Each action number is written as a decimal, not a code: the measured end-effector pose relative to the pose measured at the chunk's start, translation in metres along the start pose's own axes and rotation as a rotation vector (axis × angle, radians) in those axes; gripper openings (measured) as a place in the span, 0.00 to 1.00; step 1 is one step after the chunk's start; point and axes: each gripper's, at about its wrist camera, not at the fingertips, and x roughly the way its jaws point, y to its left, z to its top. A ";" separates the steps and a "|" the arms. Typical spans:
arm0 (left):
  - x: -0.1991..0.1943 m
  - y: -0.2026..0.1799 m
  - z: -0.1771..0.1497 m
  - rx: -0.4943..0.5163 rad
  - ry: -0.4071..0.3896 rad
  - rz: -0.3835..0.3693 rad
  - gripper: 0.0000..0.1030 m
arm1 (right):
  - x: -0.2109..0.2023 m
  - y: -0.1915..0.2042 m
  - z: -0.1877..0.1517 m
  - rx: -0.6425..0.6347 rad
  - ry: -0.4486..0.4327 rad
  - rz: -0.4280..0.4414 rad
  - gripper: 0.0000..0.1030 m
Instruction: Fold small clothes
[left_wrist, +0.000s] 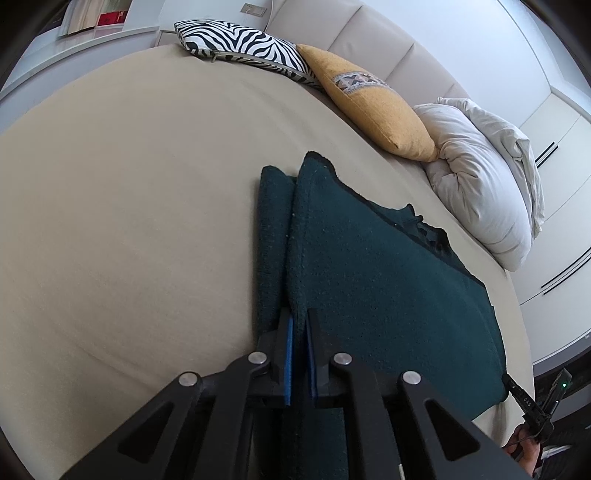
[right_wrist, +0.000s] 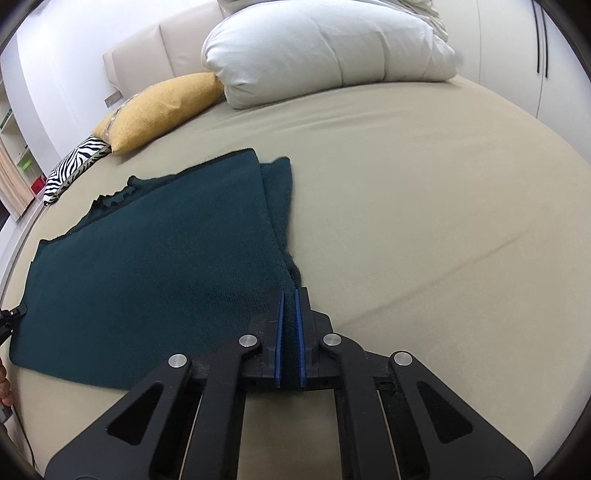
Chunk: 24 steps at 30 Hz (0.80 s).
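Observation:
A dark teal knitted garment (left_wrist: 369, 266) lies flat on the beige bed sheet (left_wrist: 129, 221), with a narrow strip folded along each long side. In the left wrist view my left gripper (left_wrist: 298, 318) is shut on the garment's near edge, and teal fabric fills the gap between its blue pads (left_wrist: 289, 354). The right wrist view shows the same garment (right_wrist: 147, 266) spreading to the left. My right gripper (right_wrist: 291, 295) is shut on its near right corner, with cloth pinched between the pads (right_wrist: 279, 339). Both grippers sit low over the sheet (right_wrist: 424, 221).
A zebra-print cushion (left_wrist: 243, 42), a mustard cushion (left_wrist: 373, 107) and a bunched white duvet (left_wrist: 480, 177) line the padded headboard (left_wrist: 369, 33). White wardrobe doors (left_wrist: 554, 155) stand to the right. A hand with the other gripper (left_wrist: 535, 410) shows at the bed's edge.

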 end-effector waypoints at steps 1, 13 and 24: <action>0.000 0.000 0.000 0.002 0.000 0.000 0.08 | 0.001 -0.003 -0.003 0.004 0.002 0.003 0.04; -0.004 -0.005 -0.005 0.058 -0.008 0.021 0.06 | 0.017 -0.012 -0.002 0.045 0.021 0.035 0.05; -0.008 -0.001 -0.016 0.058 -0.023 0.016 0.08 | 0.025 -0.006 0.006 0.000 0.044 0.011 0.07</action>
